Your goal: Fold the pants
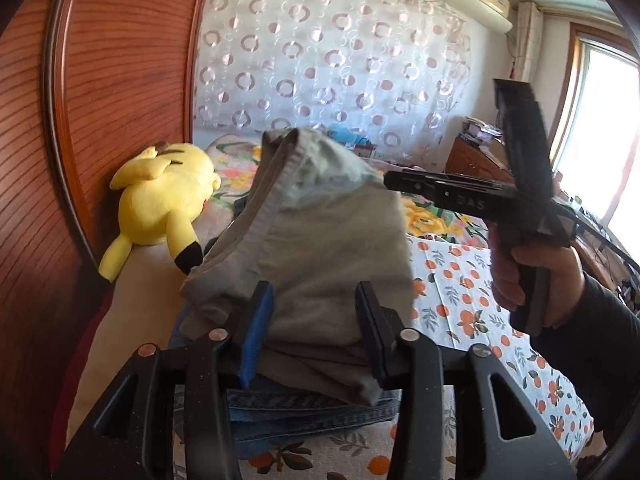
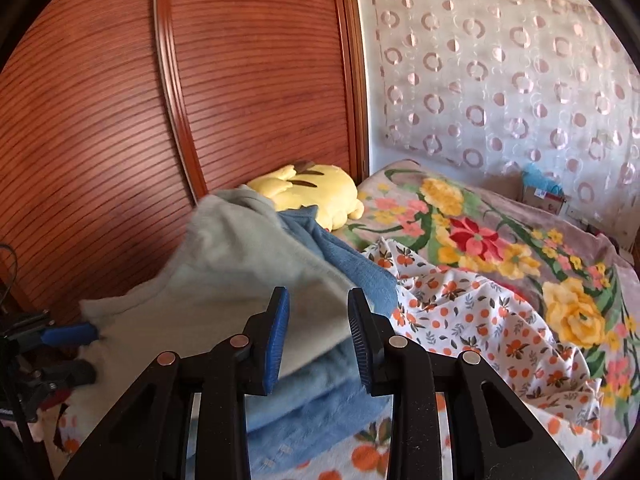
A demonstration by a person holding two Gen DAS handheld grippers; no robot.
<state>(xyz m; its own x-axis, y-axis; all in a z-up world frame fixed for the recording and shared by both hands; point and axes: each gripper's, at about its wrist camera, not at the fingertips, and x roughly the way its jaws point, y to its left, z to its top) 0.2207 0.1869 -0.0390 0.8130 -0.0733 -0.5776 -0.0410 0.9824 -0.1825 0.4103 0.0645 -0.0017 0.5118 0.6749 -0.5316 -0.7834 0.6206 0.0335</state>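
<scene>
The right gripper point(image 1: 387, 178) clamps the grey pants point(image 1: 320, 240), which lie over blue jeans point(image 1: 300, 404). The left gripper point(image 1: 314, 286) straddles them; whether it grips is unclear. The far cardboard box point(image 2: 544, 200) has an unreadable label.

Left gripper point(image 1: 316, 328) with jaws straddling folded grey cotton pants point(image 1: 316, 240); beneath them, blue denim jeans point(image 1: 304, 408); right gripper point(image 1: 394, 179) beyond, at the pants' far edge.
</scene>
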